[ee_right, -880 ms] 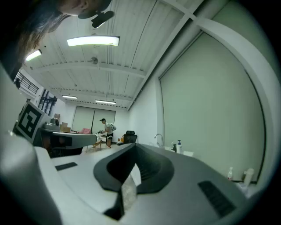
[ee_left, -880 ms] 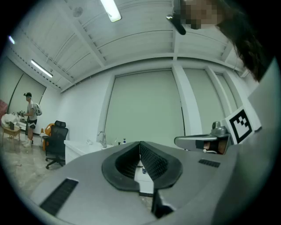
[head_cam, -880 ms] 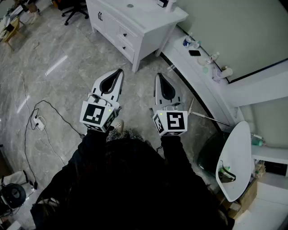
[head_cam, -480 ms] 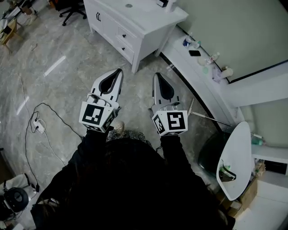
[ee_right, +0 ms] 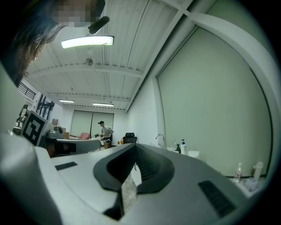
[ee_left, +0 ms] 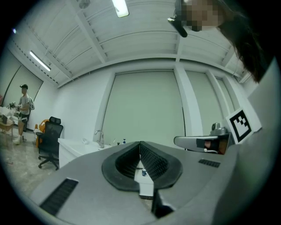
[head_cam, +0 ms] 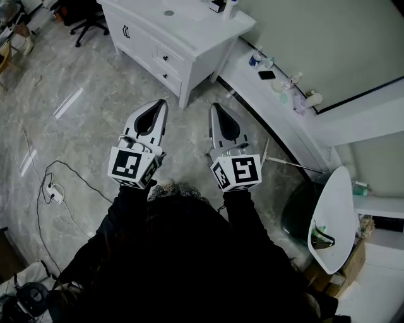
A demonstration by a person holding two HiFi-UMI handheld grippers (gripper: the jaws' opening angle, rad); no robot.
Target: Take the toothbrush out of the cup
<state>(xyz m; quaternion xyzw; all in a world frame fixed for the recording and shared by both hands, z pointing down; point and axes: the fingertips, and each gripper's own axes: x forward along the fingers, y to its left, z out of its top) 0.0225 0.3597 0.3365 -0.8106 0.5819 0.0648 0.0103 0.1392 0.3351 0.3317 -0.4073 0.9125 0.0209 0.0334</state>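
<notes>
Neither a cup nor a toothbrush can be made out clearly. Small dark items (head_cam: 218, 5) and a white bottle (head_cam: 232, 5) stand at the back of a white vanity cabinet (head_cam: 177, 31), cut off by the frame's top edge. My left gripper (head_cam: 163, 102) and right gripper (head_cam: 213, 106) are held side by side over the marble floor, short of the cabinet's front corner. Both are shut with nothing between the jaws. In the left gripper view the left gripper (ee_left: 140, 143) faces the faucet (ee_left: 100, 136). The right gripper (ee_right: 134, 146) faces another faucet (ee_right: 160, 138) and a soap bottle (ee_right: 181, 147).
A white ledge (head_cam: 252, 85) to the right carries several small bottles and a phone. A black office chair (head_cam: 79, 16) stands at the far left. A cable and power strip (head_cam: 53, 192) lie on the floor. A white oval panel (head_cam: 331, 221) and a dark bin (head_cam: 297, 211) stand at right. A person (ee_right: 104, 129) stands far off.
The view has shifted a little: the cabinet now sits slightly lower and further left. Both grippers stay shut, side by side, and have moved slightly left in the frame.
</notes>
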